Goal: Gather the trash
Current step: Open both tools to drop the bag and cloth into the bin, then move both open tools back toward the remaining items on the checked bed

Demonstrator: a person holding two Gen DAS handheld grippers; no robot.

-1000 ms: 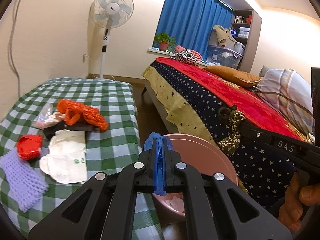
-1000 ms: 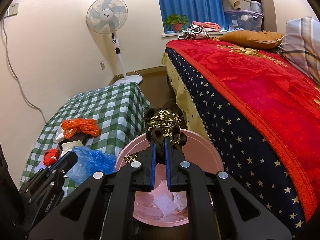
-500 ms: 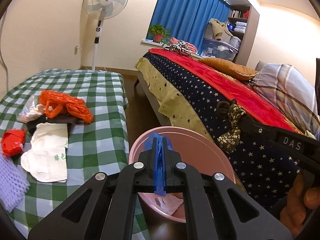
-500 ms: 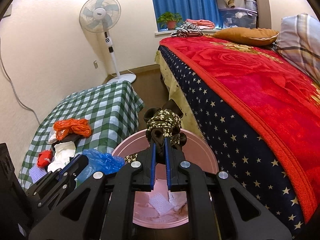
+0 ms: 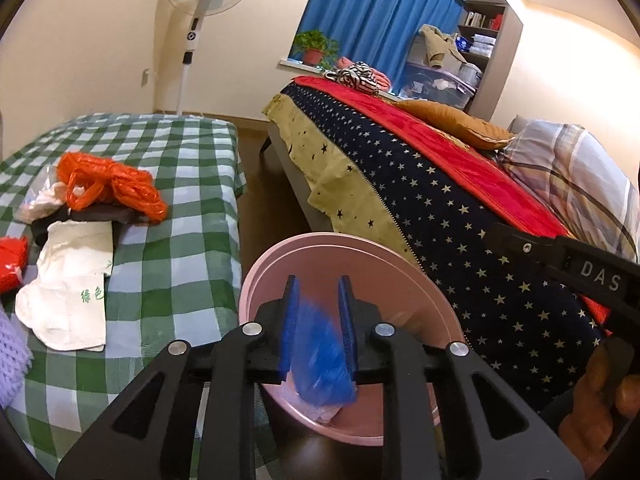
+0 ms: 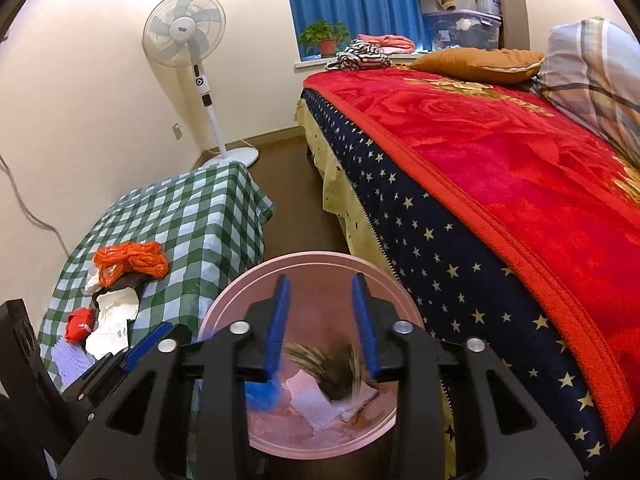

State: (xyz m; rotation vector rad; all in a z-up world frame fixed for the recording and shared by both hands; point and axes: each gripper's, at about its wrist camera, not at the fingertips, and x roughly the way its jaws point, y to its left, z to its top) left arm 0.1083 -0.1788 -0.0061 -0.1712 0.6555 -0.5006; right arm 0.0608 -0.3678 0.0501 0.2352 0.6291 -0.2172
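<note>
A pink bin (image 5: 360, 240) stands on the floor between the checked table and the bed. My left gripper (image 5: 318, 320) hangs over it with its jaws opening. A blue plastic bag (image 5: 320, 364), blurred, is slipping down between the pads, which no longer press on it. My right gripper (image 6: 322, 320) is also above the pink bin (image 6: 312, 258), jaws opening. A dark patterned cloth (image 6: 332, 368), blurred, drops free below the pads onto white scraps inside. The blue plastic bag (image 6: 260, 396) shows at the bin's left wall.
The green checked table (image 5: 192, 184) holds an orange plastic bag (image 5: 112, 184), a white bag (image 5: 72, 284), a red scrap (image 5: 12, 260) and purple netting. A bed with a red blanket (image 6: 520, 168) fills the right. A standing fan (image 6: 188, 40) is by the wall.
Both grippers went from shut to open. The blue bag and the patterned cloth left the pads and are falling into the pink bin. The left gripper came closer over the bin.
</note>
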